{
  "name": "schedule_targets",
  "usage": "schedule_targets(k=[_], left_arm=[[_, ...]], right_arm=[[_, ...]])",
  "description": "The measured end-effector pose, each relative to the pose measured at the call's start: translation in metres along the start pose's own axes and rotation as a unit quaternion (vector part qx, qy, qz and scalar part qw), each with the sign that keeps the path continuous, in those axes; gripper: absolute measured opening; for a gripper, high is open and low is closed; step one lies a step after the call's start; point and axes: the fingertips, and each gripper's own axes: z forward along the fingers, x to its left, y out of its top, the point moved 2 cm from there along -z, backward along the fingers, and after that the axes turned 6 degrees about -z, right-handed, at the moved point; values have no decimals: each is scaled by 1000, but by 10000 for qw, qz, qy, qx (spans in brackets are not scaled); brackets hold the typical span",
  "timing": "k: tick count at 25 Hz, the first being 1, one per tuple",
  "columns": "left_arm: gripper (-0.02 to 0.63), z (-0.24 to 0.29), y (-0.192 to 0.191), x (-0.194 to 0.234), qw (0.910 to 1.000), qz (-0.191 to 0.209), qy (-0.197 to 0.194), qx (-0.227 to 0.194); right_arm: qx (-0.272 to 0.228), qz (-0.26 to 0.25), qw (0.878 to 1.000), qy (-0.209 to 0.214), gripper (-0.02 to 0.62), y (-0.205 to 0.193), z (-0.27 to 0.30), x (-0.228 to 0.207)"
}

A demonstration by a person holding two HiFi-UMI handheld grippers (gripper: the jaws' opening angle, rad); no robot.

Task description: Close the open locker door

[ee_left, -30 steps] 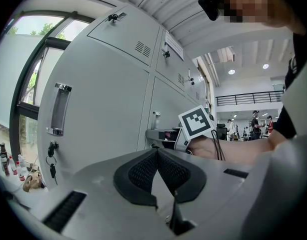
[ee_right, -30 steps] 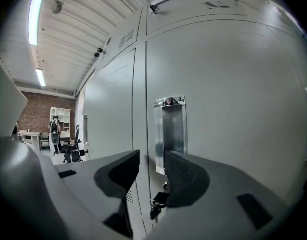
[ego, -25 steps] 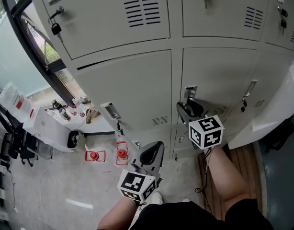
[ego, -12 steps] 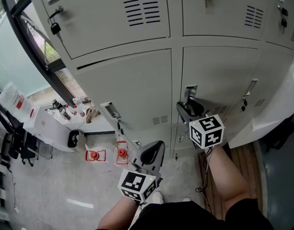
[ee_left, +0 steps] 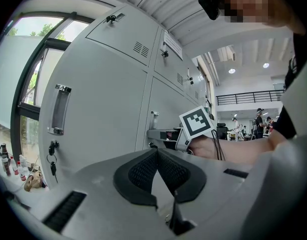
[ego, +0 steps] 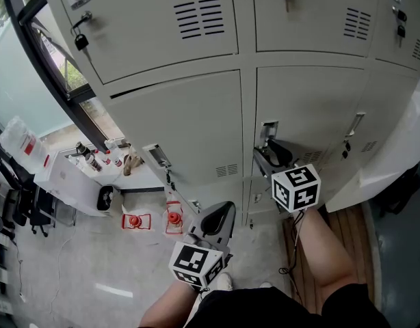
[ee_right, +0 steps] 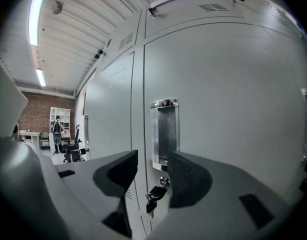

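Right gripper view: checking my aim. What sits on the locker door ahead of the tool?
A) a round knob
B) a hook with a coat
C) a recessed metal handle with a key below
C: a recessed handle with a key below shows past the right tool, whose opening jaws grip nothing.

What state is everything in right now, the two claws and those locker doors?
Left gripper: jaws together, empty.
Right gripper: jaws opening, nothing gripped.
Locker door facing it: looks shut, flush.
Key: hanging in that door's lock.
Neighbouring door: dark gap along top, possibly ajar.
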Motion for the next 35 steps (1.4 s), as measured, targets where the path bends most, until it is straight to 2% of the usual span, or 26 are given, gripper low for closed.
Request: schedule_targets(k=[9, 21, 32, 35], left_arm=[[17, 0, -1, -24, 10000, 20, -9, -33], [17, -9, -13, -82, 10000, 30, 25, -76], [17, -30, -34, -140, 9997, 4, 205, -113], [17, -36, -40, -151, 9997, 4, 222, -77]], right_arm=[[14, 16, 10000, 16, 237, -4, -28, -6], [-103, -96, 9996, 246, 236, -7, -95, 2], [-178, -139, 9981, 568, 194, -20, -166, 16], [-199, -119, 9981, 577, 161, -22, -182, 20]])
